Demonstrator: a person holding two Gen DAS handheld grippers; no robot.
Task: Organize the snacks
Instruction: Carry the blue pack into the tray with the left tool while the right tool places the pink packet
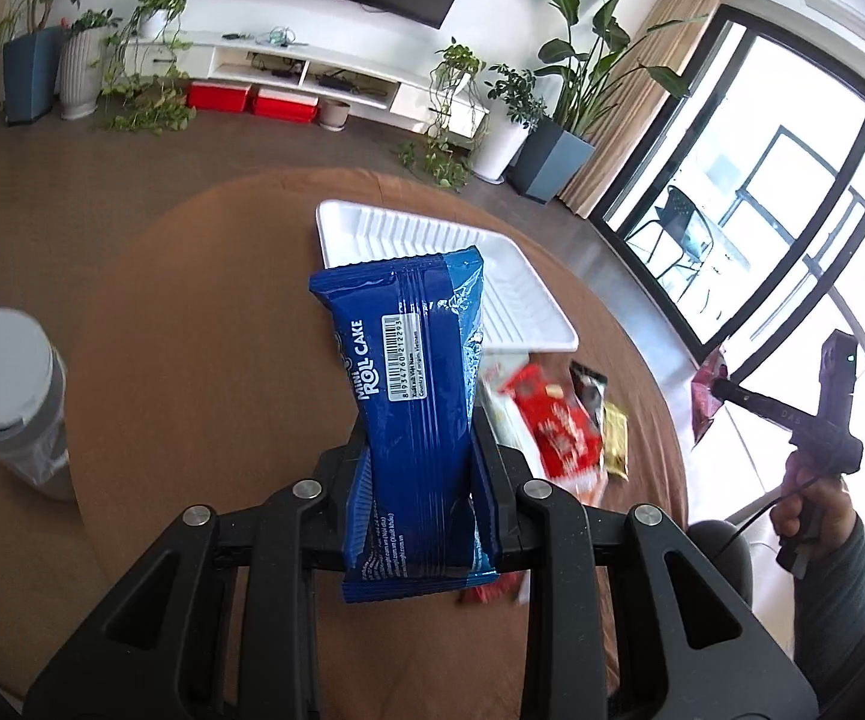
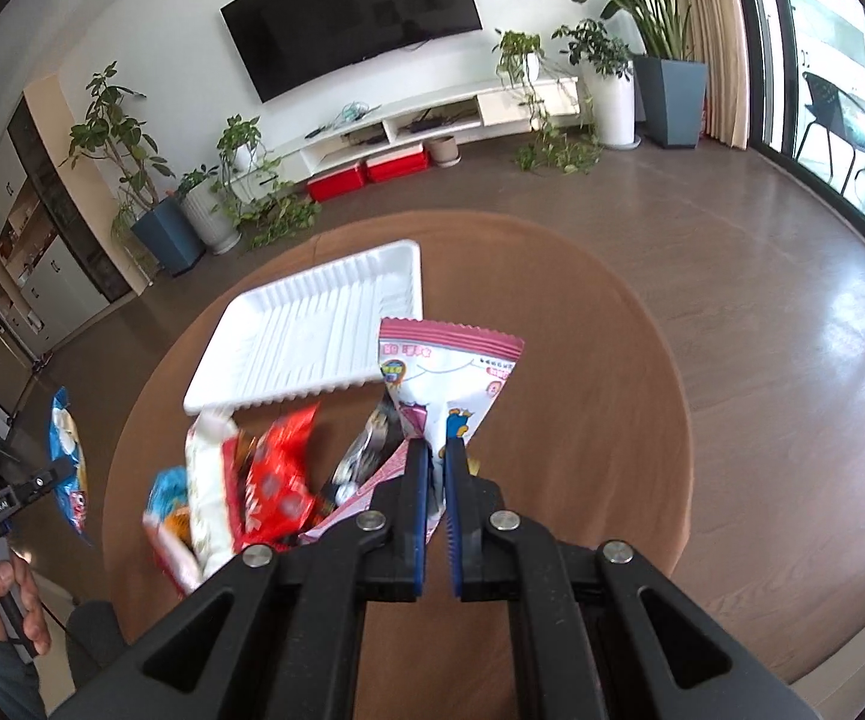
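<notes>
Both grippers tilted down over the tabletop (image 2: 612,420): left gripper (image 1: 423,450) jaws pinching blue cake packet (image 1: 414,372) lengthwise, pointing away; right gripper (image 2: 437,450) jaws pinching pink snack packet (image 2: 450,372), fanning away.

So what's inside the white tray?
Nothing that shows. The white tray has only its bare ridged bottom in the right wrist view. In the left wrist view the blue cake packet hides its near corner, but that corner looks bare from the other side.

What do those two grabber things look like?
Both are black plastic. Each gripper has chunky arms with triangle-shaped holes and shiny silver bolts, and the right one has blue pads inside its fingers. The left gripper looks much the same. A thin black cable hangs by a grey sleeve.
</notes>
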